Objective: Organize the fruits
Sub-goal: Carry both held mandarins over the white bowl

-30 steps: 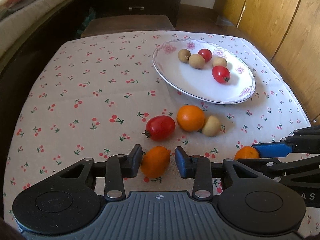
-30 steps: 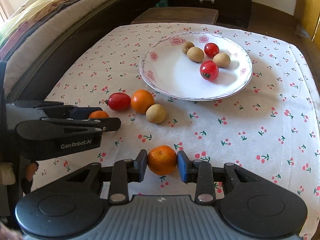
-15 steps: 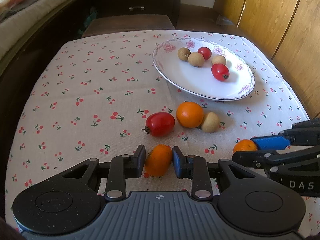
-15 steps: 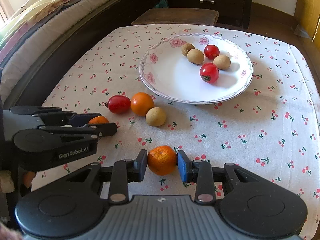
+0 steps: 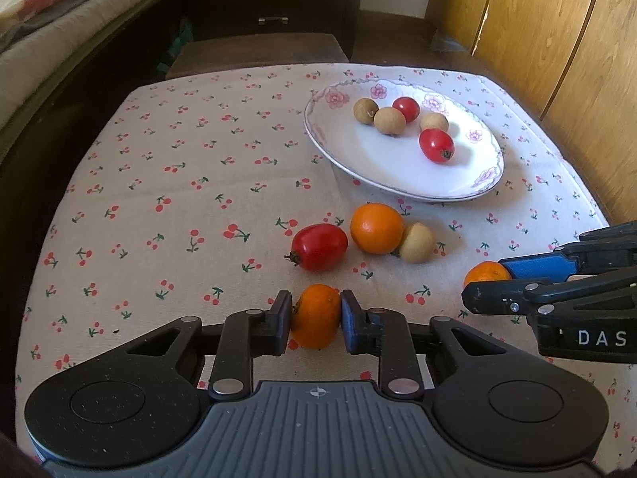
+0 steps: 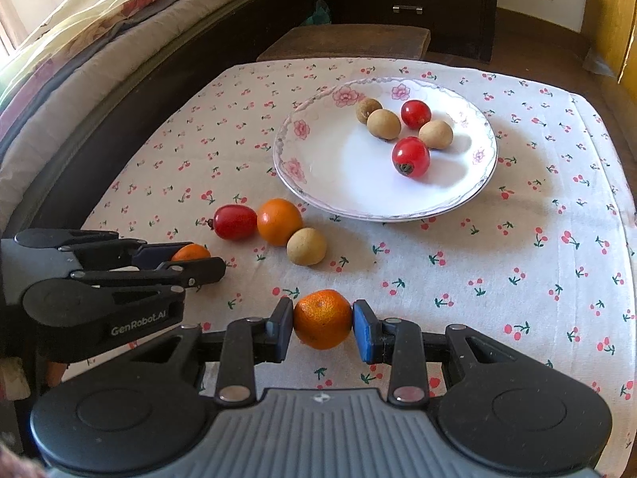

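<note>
Left wrist view: the left claw (image 5: 315,316) is clamped on a small oblong orange fruit (image 5: 316,316) just above the cherry-print cloth of the worktop (image 5: 179,199). Beyond it lie a red oval tomato (image 5: 319,247), a round orange (image 5: 376,228) and a beige longan (image 5: 417,241), the last two touching.

Right wrist view: the right claw (image 6: 323,320) grips a round dimpled tangerine (image 6: 323,319), near the white flowered plate (image 6: 338,159).
</note>
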